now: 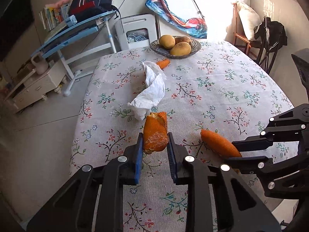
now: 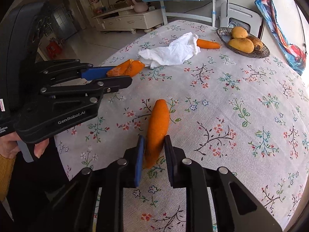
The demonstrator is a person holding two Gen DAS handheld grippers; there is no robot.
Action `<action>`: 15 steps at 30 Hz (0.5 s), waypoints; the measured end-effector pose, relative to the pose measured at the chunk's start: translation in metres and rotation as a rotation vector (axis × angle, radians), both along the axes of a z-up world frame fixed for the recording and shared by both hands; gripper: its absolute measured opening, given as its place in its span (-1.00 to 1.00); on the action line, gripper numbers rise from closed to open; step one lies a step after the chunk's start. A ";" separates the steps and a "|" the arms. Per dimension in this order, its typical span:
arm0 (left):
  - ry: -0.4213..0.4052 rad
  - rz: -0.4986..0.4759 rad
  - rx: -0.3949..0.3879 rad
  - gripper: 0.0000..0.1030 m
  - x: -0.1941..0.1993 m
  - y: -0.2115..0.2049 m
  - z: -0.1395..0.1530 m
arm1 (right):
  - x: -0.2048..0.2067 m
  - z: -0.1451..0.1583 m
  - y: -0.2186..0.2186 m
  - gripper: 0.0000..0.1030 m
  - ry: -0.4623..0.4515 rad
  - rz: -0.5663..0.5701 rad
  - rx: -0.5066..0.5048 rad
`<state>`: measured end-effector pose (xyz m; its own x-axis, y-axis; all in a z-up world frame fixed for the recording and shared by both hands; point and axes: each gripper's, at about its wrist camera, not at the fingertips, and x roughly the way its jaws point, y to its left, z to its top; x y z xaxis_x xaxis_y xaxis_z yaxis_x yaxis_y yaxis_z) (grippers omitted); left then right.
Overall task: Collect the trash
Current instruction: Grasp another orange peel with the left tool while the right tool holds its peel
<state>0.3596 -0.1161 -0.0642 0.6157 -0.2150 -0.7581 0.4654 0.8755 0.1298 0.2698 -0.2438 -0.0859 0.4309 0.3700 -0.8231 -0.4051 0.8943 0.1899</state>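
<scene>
on the floral-clothed desk [image 1: 222,81]: left gripper [image 1: 155,145] jaws clamp a curled orange peel [image 1: 155,133]; right gripper [image 2: 154,147] jaws grip a second orange peel [image 2: 157,127]. crumpled tissue [image 1: 152,89] and third peel [image 1: 163,63] lie beyond, near the mango bowl [image 1: 195,47].

On the tabletop [image 1: 222,89], the crumpled tissue [image 1: 152,90] lies mid-far, a carrot piece [image 1: 163,63] just behind it, the fruit bowl [image 1: 195,48] farther right, two peel pieces [image 1: 155,133] [image 1: 218,143] nearest.

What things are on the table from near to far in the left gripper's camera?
Orange peel in the left hand-held gripper → crumpled white tissue → carrot piece → bowl of mangoes.
</scene>
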 end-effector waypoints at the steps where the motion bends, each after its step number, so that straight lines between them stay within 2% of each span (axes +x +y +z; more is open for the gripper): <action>1: -0.010 0.003 -0.002 -0.56 -0.002 0.000 0.003 | -0.002 0.001 0.000 -0.59 -0.001 -0.001 0.003; 7: -0.069 0.037 -0.019 -0.56 -0.022 0.005 0.016 | -0.016 0.009 -0.004 -0.61 -0.013 -0.028 0.043; 10: -0.084 0.049 -0.038 -0.57 -0.035 0.007 0.020 | -0.028 0.011 -0.009 -0.62 -0.010 -0.055 0.091; 15: -0.097 0.051 -0.060 -0.56 -0.058 0.006 0.023 | -0.047 0.011 -0.010 -0.62 -0.021 -0.084 0.115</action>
